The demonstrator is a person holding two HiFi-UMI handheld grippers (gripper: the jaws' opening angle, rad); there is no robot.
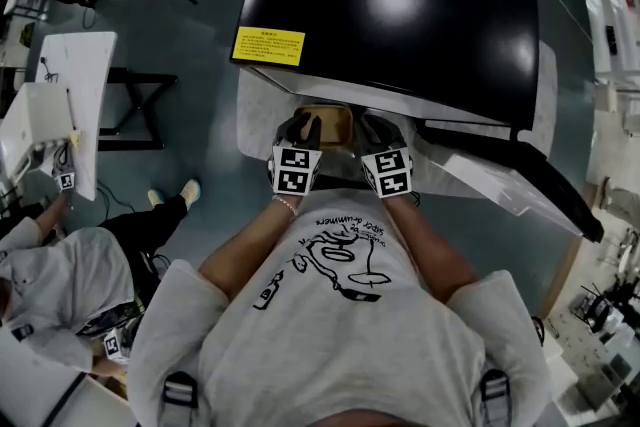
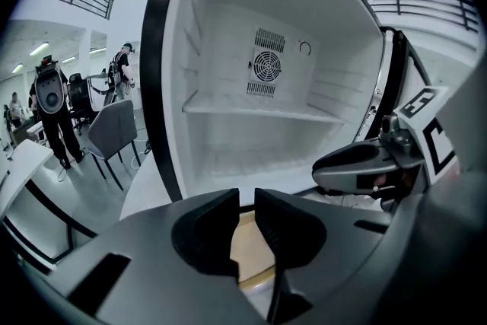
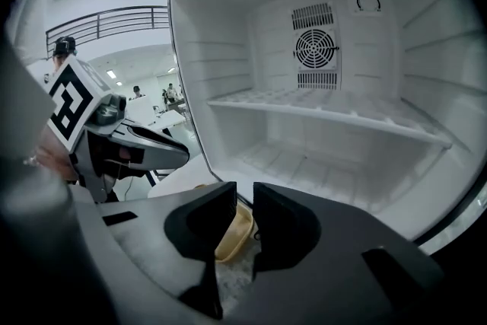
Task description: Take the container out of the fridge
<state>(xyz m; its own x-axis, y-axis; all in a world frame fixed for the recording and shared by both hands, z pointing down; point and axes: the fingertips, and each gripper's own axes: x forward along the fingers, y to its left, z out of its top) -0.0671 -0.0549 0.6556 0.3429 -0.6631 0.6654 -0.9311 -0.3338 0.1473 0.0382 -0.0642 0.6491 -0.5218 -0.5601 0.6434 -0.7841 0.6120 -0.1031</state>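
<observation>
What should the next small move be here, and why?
Probably draw both grippers back together toward the person, keeping the container level. The left gripper and right gripper each appear clamped on its rim, on opposite sides. It sits right at the mouth of the open fridge, whose shelves look empty, so it isn't clear yet.

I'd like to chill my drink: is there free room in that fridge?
The shelf and the fridge floor below it are bare, wall to wall, back to the fan. In front it is crowded: left gripper, right gripper and the container between them.
</observation>
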